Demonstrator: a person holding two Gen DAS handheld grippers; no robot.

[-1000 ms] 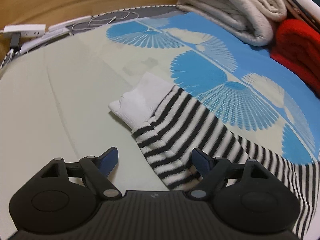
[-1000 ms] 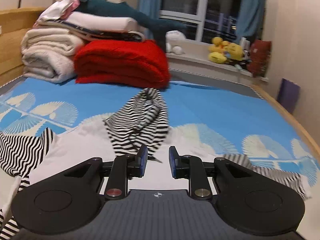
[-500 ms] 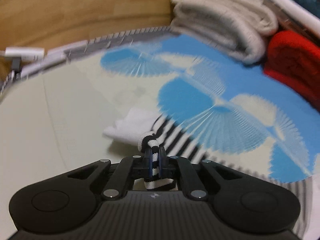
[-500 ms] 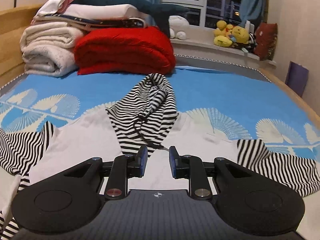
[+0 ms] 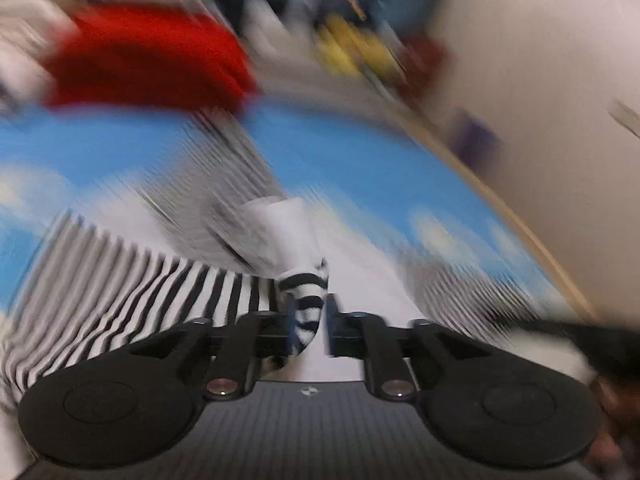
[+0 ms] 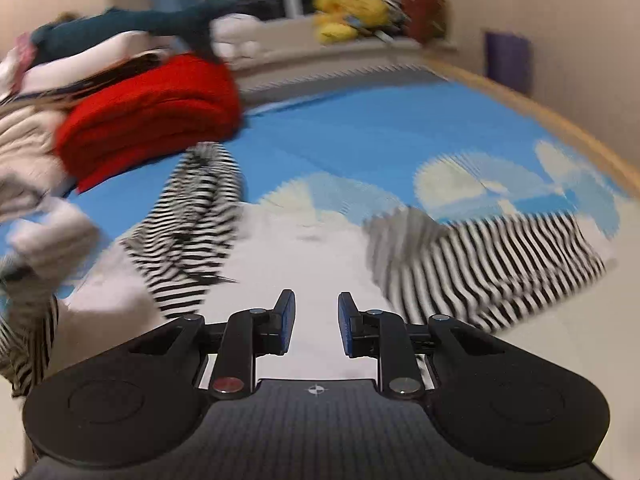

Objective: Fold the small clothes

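Observation:
A small white top with black-and-white striped sleeves and hood lies spread on the blue bed sheet [image 6: 360, 132]. Its white body [image 6: 304, 264] is straight ahead of my right gripper [image 6: 316, 326], which is open and holds nothing. The striped hood [image 6: 200, 216] lies to the left and the right sleeve [image 6: 500, 256] to the right. In the blurred left wrist view, the left sleeve [image 5: 140, 280] trails off to the left, raised over the top's body. Its striped end [image 5: 304, 304] and white cuff [image 5: 280, 224] stand between the jaws of my left gripper [image 5: 310, 326]. These jaws are opening, and a gap shows beside the right pad.
A folded red blanket [image 6: 152, 120] and a pile of pale bedding [image 6: 24, 148] sit at the back left. Yellow stuffed toys [image 6: 348, 12] line the window ledge. The wooden bed edge [image 6: 560, 128] curves along the right, with a purple object [image 6: 508, 56] beyond it.
My left gripper closed on the left sleeve's cuff end, swung it quickly right over the top, and its jaws have now parted. My right gripper shifted right and tilted, its opening unchanged.

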